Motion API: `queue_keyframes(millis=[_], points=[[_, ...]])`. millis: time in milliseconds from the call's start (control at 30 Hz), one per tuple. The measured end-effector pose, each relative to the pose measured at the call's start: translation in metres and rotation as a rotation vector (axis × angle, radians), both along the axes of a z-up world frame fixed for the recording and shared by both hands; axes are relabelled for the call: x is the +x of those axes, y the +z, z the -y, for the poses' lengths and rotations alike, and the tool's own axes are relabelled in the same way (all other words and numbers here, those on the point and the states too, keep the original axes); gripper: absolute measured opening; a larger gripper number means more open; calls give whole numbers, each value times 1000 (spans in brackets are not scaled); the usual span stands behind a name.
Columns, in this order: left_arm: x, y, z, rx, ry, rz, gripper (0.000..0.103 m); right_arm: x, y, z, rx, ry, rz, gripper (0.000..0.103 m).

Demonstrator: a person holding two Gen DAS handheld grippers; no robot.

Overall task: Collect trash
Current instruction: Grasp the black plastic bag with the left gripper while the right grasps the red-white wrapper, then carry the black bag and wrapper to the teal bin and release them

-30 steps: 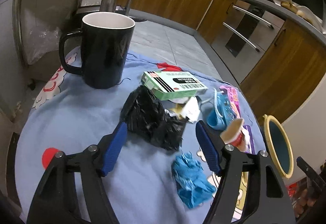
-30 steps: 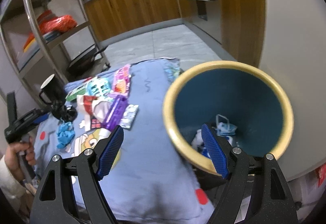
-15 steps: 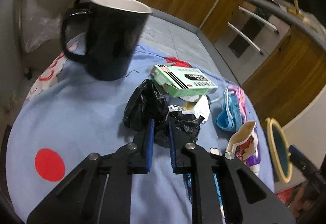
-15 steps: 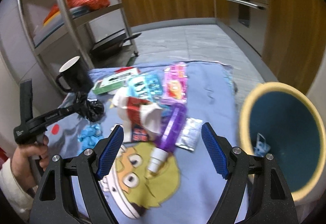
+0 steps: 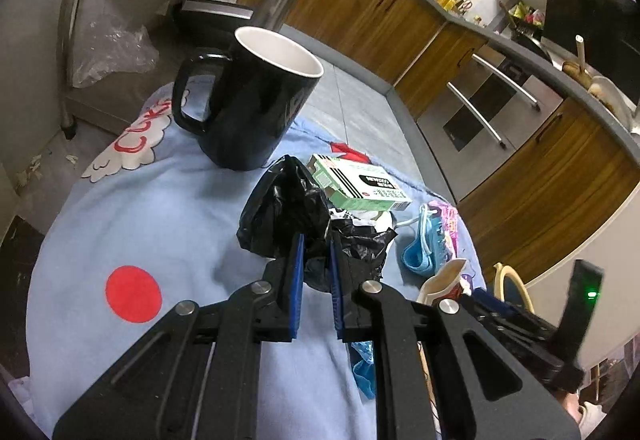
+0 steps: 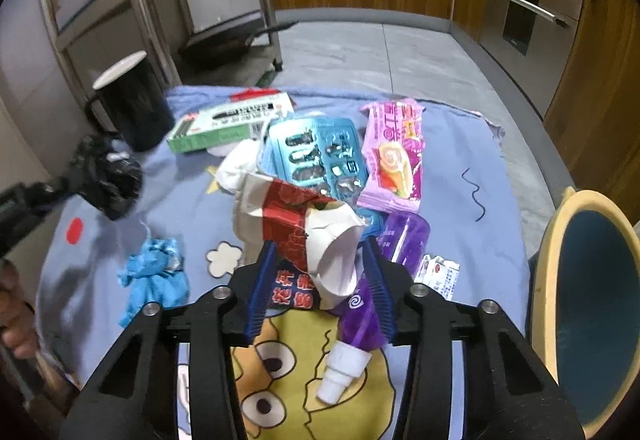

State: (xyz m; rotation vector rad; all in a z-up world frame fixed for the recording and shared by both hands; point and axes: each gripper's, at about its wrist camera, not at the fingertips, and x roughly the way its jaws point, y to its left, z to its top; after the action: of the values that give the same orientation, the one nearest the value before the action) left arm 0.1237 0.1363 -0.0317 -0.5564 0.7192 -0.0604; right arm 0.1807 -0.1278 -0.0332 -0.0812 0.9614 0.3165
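Black crumpled plastic, a bin bag (image 5: 288,215), is what I have pinched between the blue pads of my left gripper (image 5: 316,240), whose jaws are drawn almost together on a fold of it; in the right wrist view the same bag (image 6: 108,179) sits at about nine o'clock with the left tool behind it. At twelve o'clock from that grip stands a black mug (image 5: 252,99) with a white inside, just beyond the bag, and at one o'clock a green and white carton (image 5: 360,187) lies flat against the bag's far edge. On my right side, the right gripper (image 6: 320,264) is closing around a crushed red and white paper cup (image 6: 304,228), which lies between the pads; I cannot tell whether they press it yet. Crowding that cup are a purple tube with a white nozzle (image 6: 360,312) right under it at five o'clock, a blue blister tray (image 6: 316,155) at twelve, a pink snack wrapper (image 6: 396,155) at one, and a small white sachet (image 6: 438,272) at three. A crumpled blue glove (image 6: 154,276) lies at nine o'clock, apart from the cup. The yellow-rimmed blue bin (image 6: 548,280) stands at three o'clock past the edge of the light blue cartoon cloth (image 6: 472,159).
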Motion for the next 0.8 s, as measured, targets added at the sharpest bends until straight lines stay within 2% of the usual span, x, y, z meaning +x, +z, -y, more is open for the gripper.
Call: queue_keyframes(millis=[133,233,300,800], points=[[-6,3,-2,-5,1,10,11,5,-12,-3,-14,13,-34,21],[-9,4,0,2,-4,19,11,2,-13,-2,12,18,-34,19],[-12,6,2,3,-8,35,11,-2,-8,-1,44,25,-27,12],[-30,21,24,68,-44,90,11,-35,32,18,205,35,12,11]])
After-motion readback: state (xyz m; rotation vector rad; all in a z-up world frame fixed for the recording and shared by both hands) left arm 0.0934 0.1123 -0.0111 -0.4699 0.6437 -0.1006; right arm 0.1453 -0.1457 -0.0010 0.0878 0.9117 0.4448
